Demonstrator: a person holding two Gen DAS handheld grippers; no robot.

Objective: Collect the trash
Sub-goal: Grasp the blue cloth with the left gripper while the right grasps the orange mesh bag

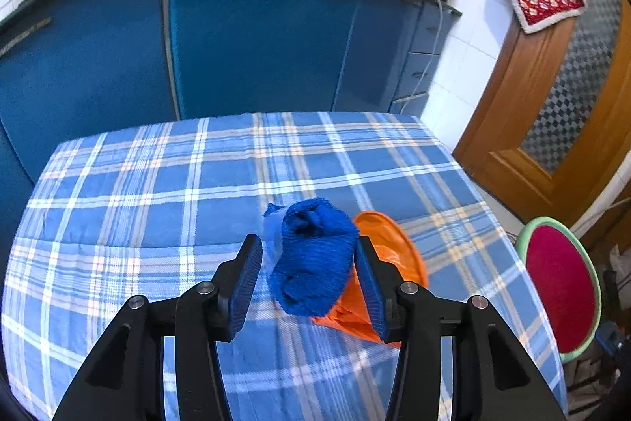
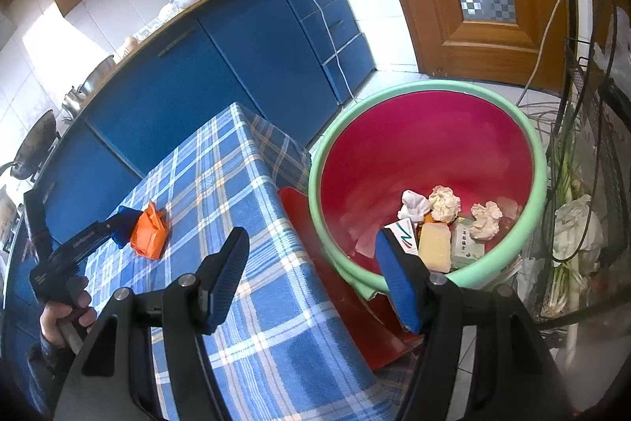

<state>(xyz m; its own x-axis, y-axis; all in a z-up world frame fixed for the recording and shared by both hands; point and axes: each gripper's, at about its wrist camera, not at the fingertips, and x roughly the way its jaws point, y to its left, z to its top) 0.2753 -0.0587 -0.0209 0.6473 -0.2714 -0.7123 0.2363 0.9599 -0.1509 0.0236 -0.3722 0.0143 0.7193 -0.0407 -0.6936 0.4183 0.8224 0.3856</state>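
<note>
— Blue cloth wad (image 1: 313,257) sits between the left tongs (image 1: 309,277), doesn't it?

— Yes, on the checked table (image 1: 157,192). The right pad looks to touch it; the left pad stands clear, so no clamp.

— And the orange bag (image 1: 388,263)?

— Just right of the wad, touching it.

— The right tongs (image 2: 311,277)?

— Apart and empty, over the table's right edge, beside the green-rimmed bin (image 2: 426,93) holding crumpled paper (image 2: 445,203) and small boxes (image 2: 434,247).
</note>
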